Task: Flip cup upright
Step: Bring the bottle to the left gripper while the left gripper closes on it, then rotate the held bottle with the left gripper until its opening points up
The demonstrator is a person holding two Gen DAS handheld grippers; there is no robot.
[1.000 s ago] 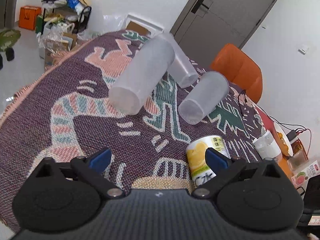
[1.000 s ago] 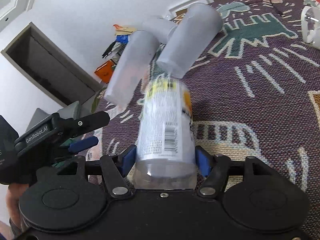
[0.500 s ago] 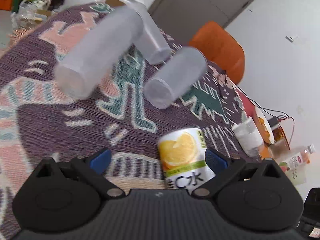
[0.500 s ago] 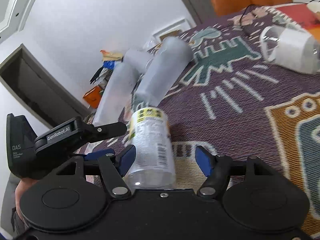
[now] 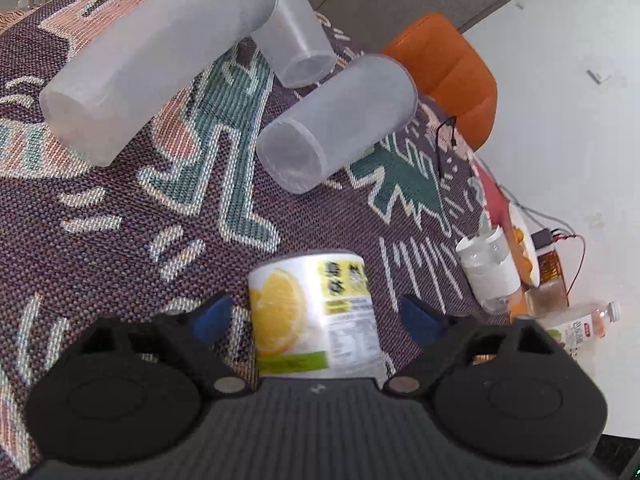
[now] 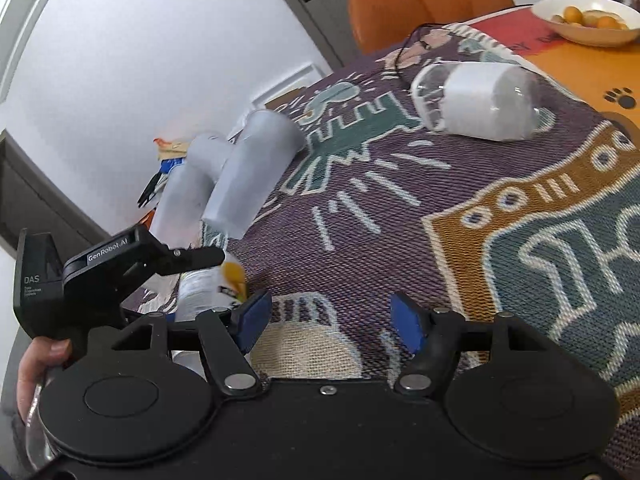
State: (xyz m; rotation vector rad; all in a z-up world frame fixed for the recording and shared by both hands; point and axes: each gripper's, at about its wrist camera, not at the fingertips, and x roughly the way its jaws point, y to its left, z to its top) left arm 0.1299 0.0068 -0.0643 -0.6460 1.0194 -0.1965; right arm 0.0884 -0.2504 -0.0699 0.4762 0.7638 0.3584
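Observation:
A clear cup with a lemon label (image 5: 312,316) stands upright on the patterned cloth, between the open fingers of my left gripper (image 5: 316,316). The fingers flank it without visibly pressing it. In the right wrist view the same cup (image 6: 212,284) sits left of my right gripper (image 6: 326,320), which is open and empty above the cloth. Three frosted cups (image 5: 336,124) lie on their sides further back; they also show in the right wrist view (image 6: 256,176). A clear cup with a white label (image 6: 476,100) lies on its side at the right.
The patterned cloth (image 5: 120,240) covers the table. An orange chair (image 5: 448,68) stands behind the table. A bowl of oranges (image 6: 588,20) sits at the far right edge, with a small bottle (image 5: 580,320) and cables nearby.
My right gripper let go of the lemon-label cup and swung right, away from it. My left gripper moved in so its open fingers flank the cup.

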